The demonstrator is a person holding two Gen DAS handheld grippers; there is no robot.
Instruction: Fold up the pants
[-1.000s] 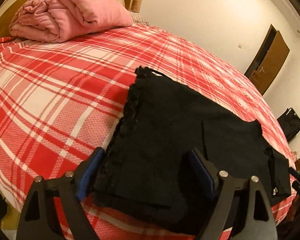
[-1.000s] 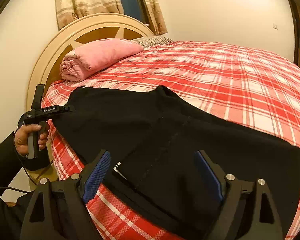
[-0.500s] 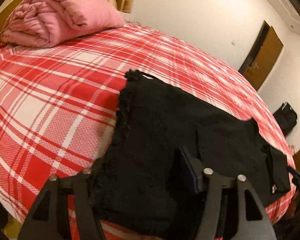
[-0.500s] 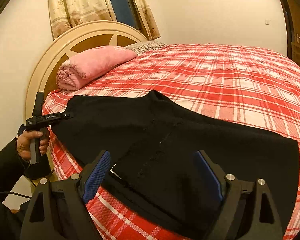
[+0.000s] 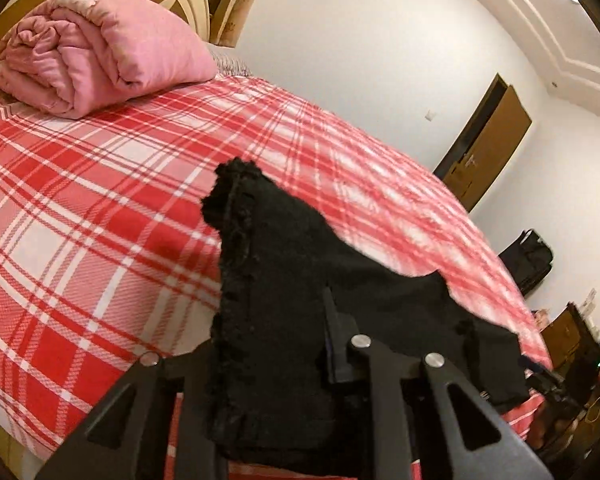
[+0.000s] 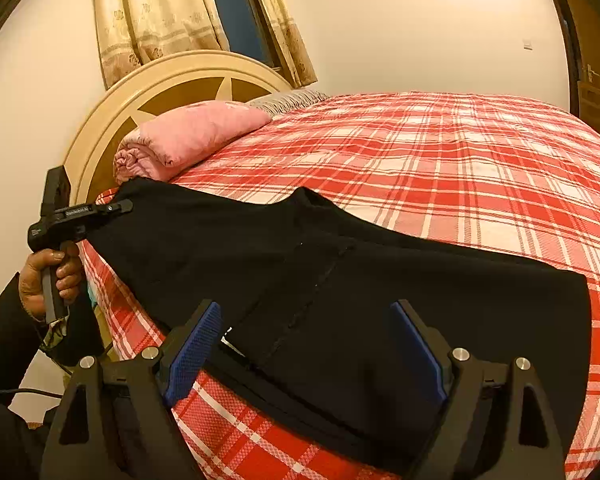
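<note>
Black pants (image 6: 260, 248) lie across the near edge of the bed, with the waist end under my right gripper (image 6: 304, 352). That gripper is open, its blue pads (image 6: 192, 352) standing apart above the cloth. My left gripper (image 5: 268, 344) has its jaws closing on the frayed leg end of the pants (image 5: 292, 264), which is bunched between them and lifted off the sheet. The right wrist view shows the left gripper (image 6: 80, 216) at the far left, held by a hand (image 6: 48, 276), with the pants hanging from it.
A red plaid sheet (image 5: 100, 200) covers the bed. A rolled pink quilt (image 5: 100, 52) lies by the round headboard (image 6: 172, 80). A brown door (image 5: 488, 140) and a black bag (image 5: 532, 256) stand beyond the bed's far side.
The left jaws have narrowed from wide open onto the leg end of the pants, and the gripper has risen, pulling that end up into a bunch. The right gripper has stayed put.
</note>
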